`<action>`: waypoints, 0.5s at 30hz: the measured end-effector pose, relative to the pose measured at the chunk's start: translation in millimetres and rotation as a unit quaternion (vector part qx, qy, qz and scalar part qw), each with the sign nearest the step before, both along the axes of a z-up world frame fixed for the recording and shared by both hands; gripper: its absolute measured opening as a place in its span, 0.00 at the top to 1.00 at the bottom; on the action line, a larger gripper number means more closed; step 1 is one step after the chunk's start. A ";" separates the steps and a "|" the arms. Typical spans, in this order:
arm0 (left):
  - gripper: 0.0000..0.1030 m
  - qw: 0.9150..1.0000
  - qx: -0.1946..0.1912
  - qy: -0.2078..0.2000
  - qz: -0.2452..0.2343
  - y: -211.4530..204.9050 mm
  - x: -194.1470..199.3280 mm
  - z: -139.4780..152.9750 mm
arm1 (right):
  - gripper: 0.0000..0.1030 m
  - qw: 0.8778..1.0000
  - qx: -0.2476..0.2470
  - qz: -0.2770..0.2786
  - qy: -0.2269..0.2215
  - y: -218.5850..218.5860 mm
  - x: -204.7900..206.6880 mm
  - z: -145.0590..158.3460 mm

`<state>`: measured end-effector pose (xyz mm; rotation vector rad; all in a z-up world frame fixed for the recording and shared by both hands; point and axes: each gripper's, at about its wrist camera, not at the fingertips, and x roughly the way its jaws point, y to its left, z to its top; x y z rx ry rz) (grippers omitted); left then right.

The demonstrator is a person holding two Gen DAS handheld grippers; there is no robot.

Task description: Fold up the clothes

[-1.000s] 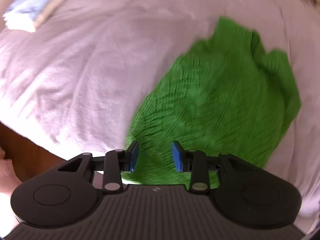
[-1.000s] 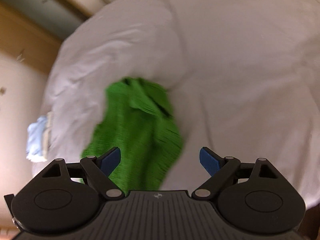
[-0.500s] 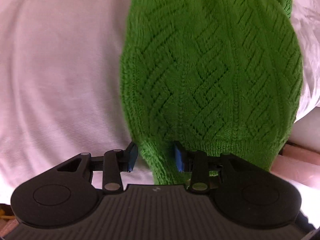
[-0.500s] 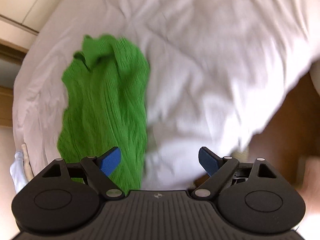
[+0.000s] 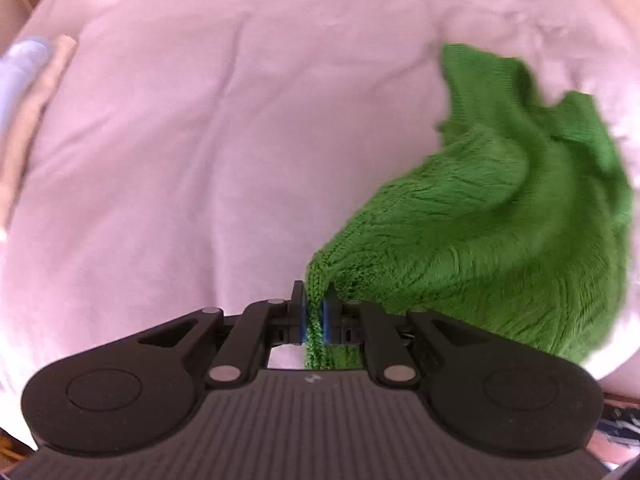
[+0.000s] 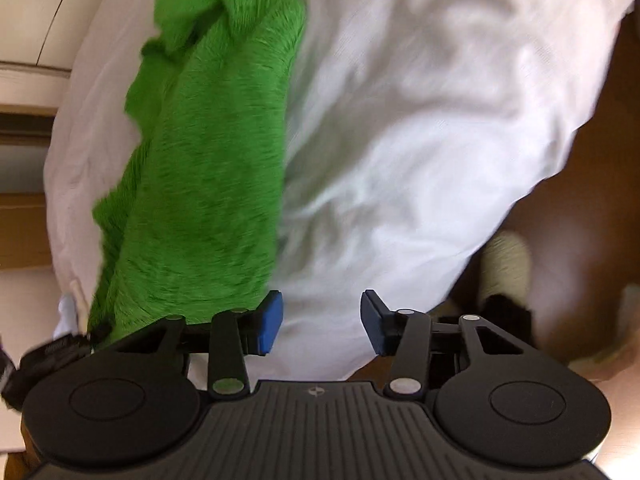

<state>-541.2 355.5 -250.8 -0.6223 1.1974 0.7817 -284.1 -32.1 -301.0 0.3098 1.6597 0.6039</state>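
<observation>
A green knitted sweater (image 5: 500, 224) lies bunched on a white bed sheet (image 5: 240, 140). My left gripper (image 5: 315, 318) is shut on the sweater's near corner, and the knit stretches away to the right from the blue pads. In the right wrist view the same sweater (image 6: 208, 160) runs as a long strip up the left side. My right gripper (image 6: 322, 322) sits just right of that strip with its jaws closing; only white sheet (image 6: 420, 120) shows between its pads, and the left pad is next to the sweater's edge.
Folded pale blue and beige cloths (image 5: 24, 92) lie at the sheet's far left edge. The bed's edge drops off to the right onto a brown floor (image 6: 592, 140), where a cream object (image 6: 506, 268) stands. Wall panels (image 6: 44, 20) rise at upper left.
My left gripper closed on the sweater's corner and pulled it leftwards, stretching the knit. My right gripper came down closer to the sweater's edge and its jaws narrowed.
</observation>
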 end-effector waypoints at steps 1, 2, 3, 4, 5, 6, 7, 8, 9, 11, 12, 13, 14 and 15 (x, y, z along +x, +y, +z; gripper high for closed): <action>0.93 1.000 0.002 0.007 -0.005 0.4 6.2 -5.1 | 0.54 1.000 0.007 0.002 0.004 6.3 -4.7 -4.8; 0.93 1.000 0.003 0.015 -0.009 0.8 12.3 -10.2 | 0.54 1.000 0.016 0.004 0.007 11.0 -7.9 -8.7; 0.93 1.000 0.005 0.022 -0.014 1.3 17.7 -15.2 | 0.54 1.000 0.028 0.006 0.008 15.5 -10.1 -11.9; 0.93 0.999 0.008 0.030 -0.020 2.1 19.5 -20.0 | 0.54 0.999 0.039 0.011 0.007 21.3 -12.7 -15.5; 0.93 0.999 0.012 0.037 -0.026 2.9 21.2 -24.7 | 0.54 0.999 0.049 0.019 0.004 27.5 -15.4 -19.5; 0.93 0.998 0.014 0.043 -0.031 3.8 22.8 -29.4 | 0.54 0.998 0.059 0.026 0.001 33.7 -18.2 -23.5; 0.93 0.998 0.009 0.045 -0.030 5.1 23.6 -33.4 | 0.54 0.997 0.069 0.034 -0.001 39.6 -21.3 -28.0; 0.93 0.999 0.002 0.046 -0.028 8.4 23.2 -36.5 | 0.53 0.996 0.078 0.040 -0.002 45.4 -25.0 -33.6; 0.93 0.999 -0.004 0.046 -0.027 9.4 19.2 -38.5 | 0.50 0.996 0.084 0.034 -0.004 49.6 -27.5 -38.5; 0.93 0.998 -0.013 0.047 -0.030 10.3 19.5 -42.5 | 0.40 0.995 0.098 0.008 -0.013 54.9 -29.9 -46.1; 0.94 0.998 -0.015 0.046 -0.033 13.0 23.6 -42.4 | 0.38 0.994 0.105 -0.007 -0.015 57.2 -28.4 -48.3; 0.95 0.998 -0.017 0.041 -0.036 12.0 23.1 -38.5 | 0.40 0.993 0.114 -0.025 -0.016 59.1 -24.5 -49.2; 0.95 0.998 -0.019 0.035 -0.039 10.9 22.6 -34.7 | 0.51 0.991 0.123 -0.043 -0.017 61.0 -20.5 -50.1; 0.95 0.998 -0.021 0.029 -0.042 9.7 21.8 -30.2 | 0.81 0.990 0.129 -0.050 -0.018 64.2 -15.3 -47.5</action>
